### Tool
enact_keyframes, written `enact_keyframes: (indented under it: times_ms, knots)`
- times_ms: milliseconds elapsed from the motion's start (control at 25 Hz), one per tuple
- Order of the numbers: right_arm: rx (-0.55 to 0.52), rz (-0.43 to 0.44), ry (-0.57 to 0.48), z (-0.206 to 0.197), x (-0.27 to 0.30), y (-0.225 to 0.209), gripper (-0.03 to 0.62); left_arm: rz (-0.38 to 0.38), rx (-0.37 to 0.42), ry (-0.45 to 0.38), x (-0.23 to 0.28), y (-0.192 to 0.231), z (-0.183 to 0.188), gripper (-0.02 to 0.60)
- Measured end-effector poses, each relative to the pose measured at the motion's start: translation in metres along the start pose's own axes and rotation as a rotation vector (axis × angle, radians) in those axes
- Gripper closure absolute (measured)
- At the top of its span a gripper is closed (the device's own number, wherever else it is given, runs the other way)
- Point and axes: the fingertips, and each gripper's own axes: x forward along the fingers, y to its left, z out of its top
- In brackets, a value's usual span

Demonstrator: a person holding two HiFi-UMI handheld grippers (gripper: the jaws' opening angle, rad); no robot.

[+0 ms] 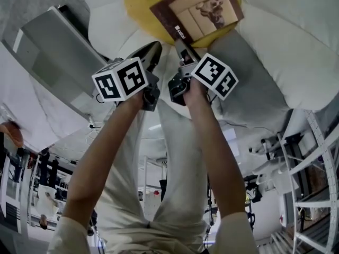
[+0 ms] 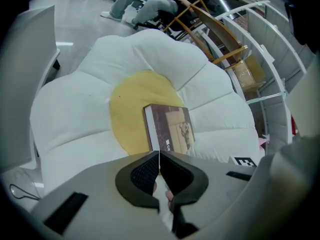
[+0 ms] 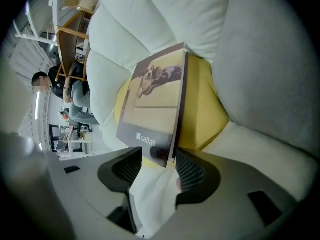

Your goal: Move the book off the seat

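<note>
Book: lies flat, cover up, on the yellow centre of a fried-egg-shaped seat cushion. In the left gripper view it sits at the 3 o'clock side of the yellow patch. White lobes ring the patch all round. Not yet lifted.

Handling (judgement): looks like a bound volume of fair thickness with a stiff board cover. It should hold its shape and not sag, and is probably moderately heavy for one gripper. The cover looks smooth, so it may be slippery. The padding under it is soft and should yield, so a finger can press in beneath an edge.

Where to take hold (judgement): the near short edge at 6 o'clock in the right gripper view, one finger over the cover and one under, set well in from the corner. A grip on the corner alone would likely let the book swing.

Right gripper: fingers stand wide apart with the book's near corner between them. No pad is clearly pressing, so nothing is held.

Left gripper: fingers fully together, empty, just short of the book's near edge.
</note>
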Motion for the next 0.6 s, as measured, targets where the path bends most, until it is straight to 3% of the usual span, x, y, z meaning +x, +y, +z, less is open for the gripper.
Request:
enact_keyframes:
  times_ms: [160,280,600]
  knots:
    - [0.021,0.044,0.01,0.004,0.005,-0.003,0.385,-0.013,0.011,0.006,0.001,-0.003,-0.005,0.569]
    - [0.001,0.038,0.013,0.005,0.007,-0.005,0.462,-0.006,0.007,0.004,0.002,-0.001,-0.009,0.569]
    - [-0.022,0.09,-0.019,0.005,-0.003,-0.005,0.523,0.014,0.002,-0.018,0.001,-0.003,-0.014,0.569]
